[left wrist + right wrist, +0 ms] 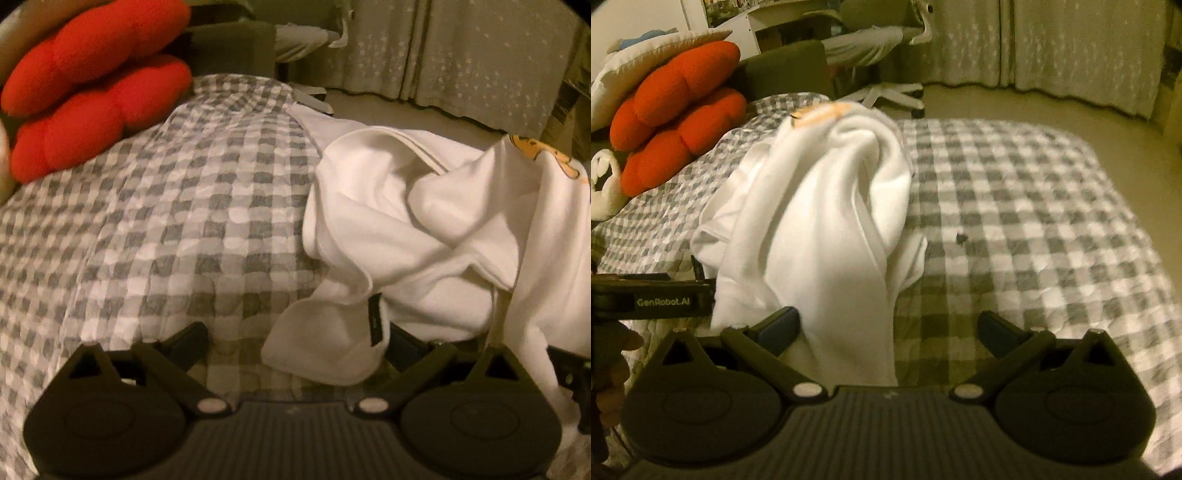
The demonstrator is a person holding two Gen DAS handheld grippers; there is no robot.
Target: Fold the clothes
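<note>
On your checked bedspread (1015,192), beside the red cushions (96,92), a white garment (820,206) with an orange print lies bunched in soft twists. Your right gripper (890,326) stands wide open: a hanging fold of the garment drapes down between its fingers, brushing the left finger (779,325), while the right finger sits clear of it. Your left gripper (295,341) is also spread wide, gripping nothing; a loose white flap carrying a dark label (376,320) lies across the gap and covers most of its right finger.
</note>
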